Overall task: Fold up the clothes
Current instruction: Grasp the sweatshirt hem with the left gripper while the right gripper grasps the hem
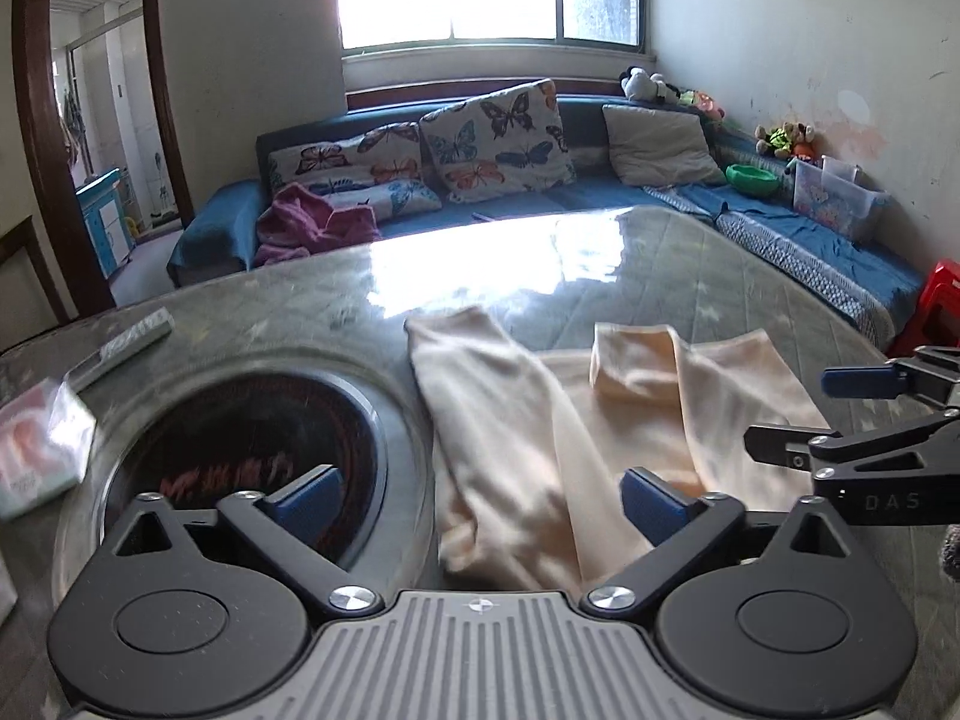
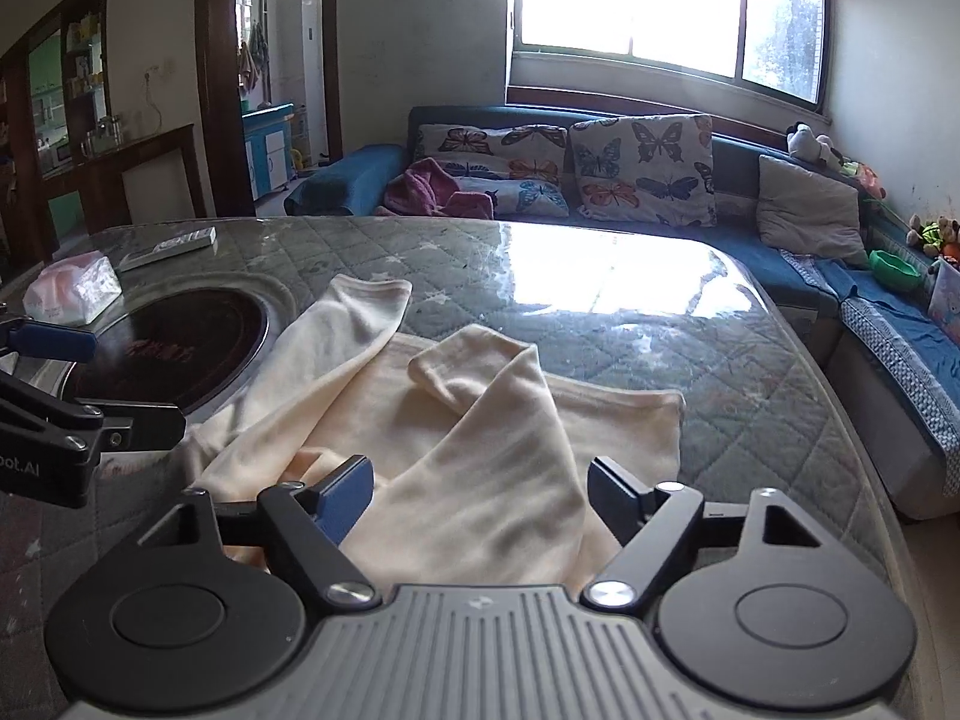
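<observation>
A cream long-sleeved garment [image 1: 540, 432] [image 2: 480, 420] lies on the glass-topped table [image 2: 690, 324], with both sleeves laid over its body. The left sleeve [image 2: 336, 336] runs towards the far left, and the right sleeve [image 2: 480, 372] has its cuff folded back. My left gripper [image 1: 477, 495] [image 2: 102, 381] is open above the garment's near left part, its pads touching nothing. My right gripper [image 2: 480, 483] [image 1: 816, 411] is open too, with the near right cloth lying between its fingers but not pinched.
A round dark cooktop [image 1: 252, 438] [image 2: 174, 354] is set into the table, left of the garment. A tissue pack [image 2: 72, 291] and a remote control [image 2: 174, 243] lie at the far left. A blue sofa [image 1: 510, 192] with cushions stands beyond the table, and a red stool [image 1: 936, 312] stands at the right.
</observation>
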The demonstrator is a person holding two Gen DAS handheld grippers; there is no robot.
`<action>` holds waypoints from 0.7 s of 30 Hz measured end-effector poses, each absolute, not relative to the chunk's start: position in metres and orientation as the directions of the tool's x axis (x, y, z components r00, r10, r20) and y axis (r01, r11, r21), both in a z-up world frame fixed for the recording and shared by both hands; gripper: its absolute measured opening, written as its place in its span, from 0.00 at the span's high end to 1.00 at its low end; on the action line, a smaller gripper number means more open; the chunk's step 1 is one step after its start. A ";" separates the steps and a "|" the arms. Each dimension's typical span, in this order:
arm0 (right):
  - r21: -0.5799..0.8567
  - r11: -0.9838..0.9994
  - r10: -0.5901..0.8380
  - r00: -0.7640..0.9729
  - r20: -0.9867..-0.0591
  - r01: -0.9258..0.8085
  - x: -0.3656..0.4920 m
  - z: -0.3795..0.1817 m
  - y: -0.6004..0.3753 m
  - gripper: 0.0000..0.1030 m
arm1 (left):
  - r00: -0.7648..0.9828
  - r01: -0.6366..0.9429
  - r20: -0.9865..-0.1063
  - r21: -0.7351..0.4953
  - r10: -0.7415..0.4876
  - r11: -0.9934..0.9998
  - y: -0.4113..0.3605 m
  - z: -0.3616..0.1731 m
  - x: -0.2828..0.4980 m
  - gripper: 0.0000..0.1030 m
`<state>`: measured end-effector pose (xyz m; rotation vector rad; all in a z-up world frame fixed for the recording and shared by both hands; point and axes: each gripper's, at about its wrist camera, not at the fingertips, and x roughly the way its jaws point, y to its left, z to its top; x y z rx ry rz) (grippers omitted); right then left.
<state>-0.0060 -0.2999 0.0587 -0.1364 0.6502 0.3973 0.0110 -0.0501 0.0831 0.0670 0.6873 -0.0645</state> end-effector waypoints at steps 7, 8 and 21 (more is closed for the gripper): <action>0.020 0.908 0.334 0.694 -0.638 -0.418 0.054 0.054 -0.294 0.35 | 0.748 0.167 -0.656 0.045 -0.097 0.985 -0.062 0.075 0.059 0.19; 0.020 0.909 0.331 0.692 -0.641 -0.416 0.060 0.052 -0.293 0.37 | 0.743 0.182 -0.661 0.046 -0.106 0.982 -0.065 0.073 0.064 0.19; 0.157 0.897 0.396 0.595 -0.700 -0.413 0.108 0.021 -0.301 0.76 | 0.613 0.253 -0.771 -0.015 -0.173 0.967 -0.079 0.032 0.120 0.71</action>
